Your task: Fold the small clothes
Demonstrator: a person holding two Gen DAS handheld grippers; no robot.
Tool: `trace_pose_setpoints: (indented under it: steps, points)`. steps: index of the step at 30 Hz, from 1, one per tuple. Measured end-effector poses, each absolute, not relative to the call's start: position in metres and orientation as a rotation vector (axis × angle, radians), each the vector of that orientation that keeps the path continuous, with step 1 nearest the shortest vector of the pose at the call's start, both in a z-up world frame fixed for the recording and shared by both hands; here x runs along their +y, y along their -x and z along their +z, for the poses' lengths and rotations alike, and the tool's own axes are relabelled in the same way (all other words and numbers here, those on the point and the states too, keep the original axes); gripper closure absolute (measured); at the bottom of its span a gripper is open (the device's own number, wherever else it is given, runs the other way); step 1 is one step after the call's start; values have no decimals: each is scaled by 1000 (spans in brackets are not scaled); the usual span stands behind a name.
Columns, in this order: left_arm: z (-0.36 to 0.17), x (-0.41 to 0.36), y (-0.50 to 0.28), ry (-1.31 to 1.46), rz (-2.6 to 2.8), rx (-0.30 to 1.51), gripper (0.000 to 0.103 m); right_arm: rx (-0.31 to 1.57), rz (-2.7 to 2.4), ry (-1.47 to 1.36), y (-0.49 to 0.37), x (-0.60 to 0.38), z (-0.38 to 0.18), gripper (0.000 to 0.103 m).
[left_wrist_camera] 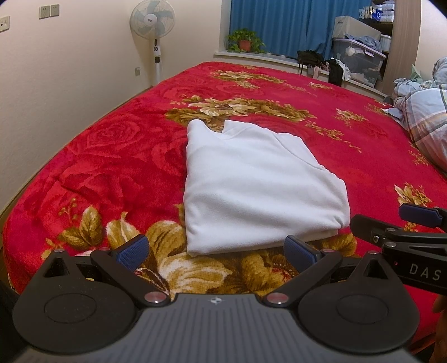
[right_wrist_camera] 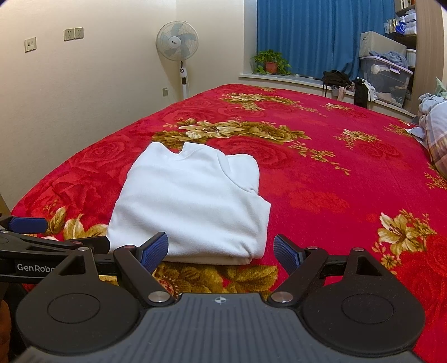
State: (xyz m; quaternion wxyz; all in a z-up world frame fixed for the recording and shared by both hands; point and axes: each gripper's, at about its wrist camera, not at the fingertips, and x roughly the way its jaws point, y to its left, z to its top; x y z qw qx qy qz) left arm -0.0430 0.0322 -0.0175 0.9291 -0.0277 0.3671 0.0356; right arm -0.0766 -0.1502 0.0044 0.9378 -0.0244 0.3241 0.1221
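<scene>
Left hand-held gripper (left_wrist_camera: 216, 252) spread wide, empty; right hand-held gripper (right_wrist_camera: 220, 251) likewise, both just short of folded white garment (left_wrist_camera: 257, 184) on red floral blanket (left_wrist_camera: 111, 156). Beyond: standing fan (left_wrist_camera: 153, 25), potted plant (left_wrist_camera: 245, 40), blue curtain (left_wrist_camera: 279, 25), rumpled bedding (left_wrist_camera: 427, 117).

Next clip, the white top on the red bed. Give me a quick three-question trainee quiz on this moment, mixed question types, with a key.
1. True or false: the left gripper is shut on the white garment.
2. Multiple choice: what does the garment lie on? A) a wooden floor B) the red floral blanket C) a plastic bin
3. Short answer: how do the right gripper jaws stand, and do they hold anything?

Key
1. False: its jaws are open, short of the garment's near edge.
2. B
3. Open, holding nothing; the folded garment lies just beyond the fingertips.
</scene>
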Motion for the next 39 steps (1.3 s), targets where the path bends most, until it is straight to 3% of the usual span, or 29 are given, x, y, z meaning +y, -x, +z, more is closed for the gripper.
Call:
trace_pose_setpoints:
  steps: [39]
  points:
    - [-23,34,43,64,81,758,1,668,251,49,76,-151,1,19]
